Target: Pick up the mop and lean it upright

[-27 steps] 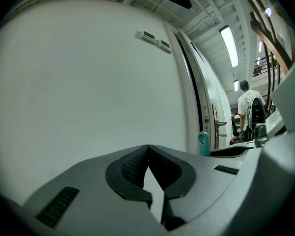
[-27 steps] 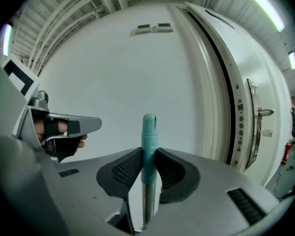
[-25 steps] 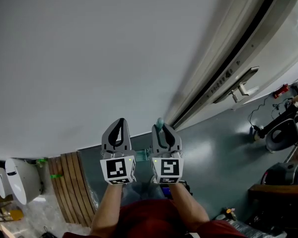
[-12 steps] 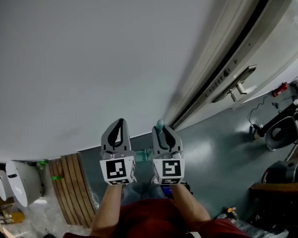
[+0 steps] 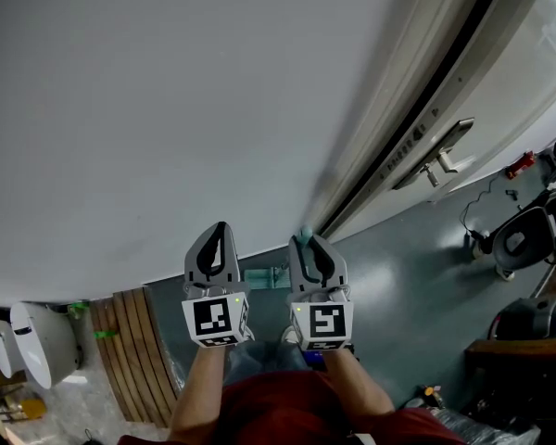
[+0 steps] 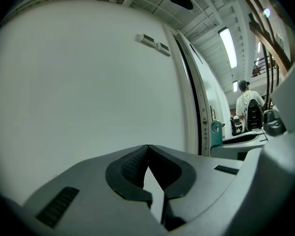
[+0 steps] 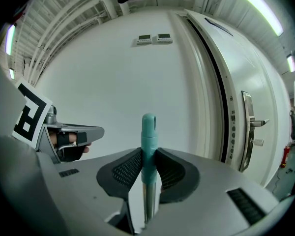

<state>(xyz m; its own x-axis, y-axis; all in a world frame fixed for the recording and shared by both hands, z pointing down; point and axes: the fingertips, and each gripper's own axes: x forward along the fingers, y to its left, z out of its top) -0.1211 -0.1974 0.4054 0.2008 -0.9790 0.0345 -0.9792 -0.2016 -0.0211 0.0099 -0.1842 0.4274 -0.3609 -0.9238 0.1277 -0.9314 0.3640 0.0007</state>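
The mop's handle stands upright, its teal tip (image 7: 148,129) over a metal shaft (image 7: 148,200), close to the white wall. My right gripper (image 7: 148,154) is shut on the handle just under the teal tip. In the head view the teal tip (image 5: 305,236) pokes out above the right gripper (image 5: 313,245), and a teal part of the mop (image 5: 264,276) shows low between the two grippers. My left gripper (image 5: 220,230) hangs beside it, to the left. Its jaws are shut with the tips touching, and nothing is between them (image 6: 148,147).
A white wall (image 5: 213,91) fills the space ahead. To the right is a door with a black seam and a metal handle (image 5: 435,158). Wooden slats (image 5: 130,350) and a white fixture (image 5: 35,336) lie at lower left. Dark equipment and cables (image 5: 524,239) stand at right. A person (image 6: 248,100) stands far off.
My right gripper, with the mop handle in it, has shifted slightly to the right in the head view. The left gripper has stayed put.
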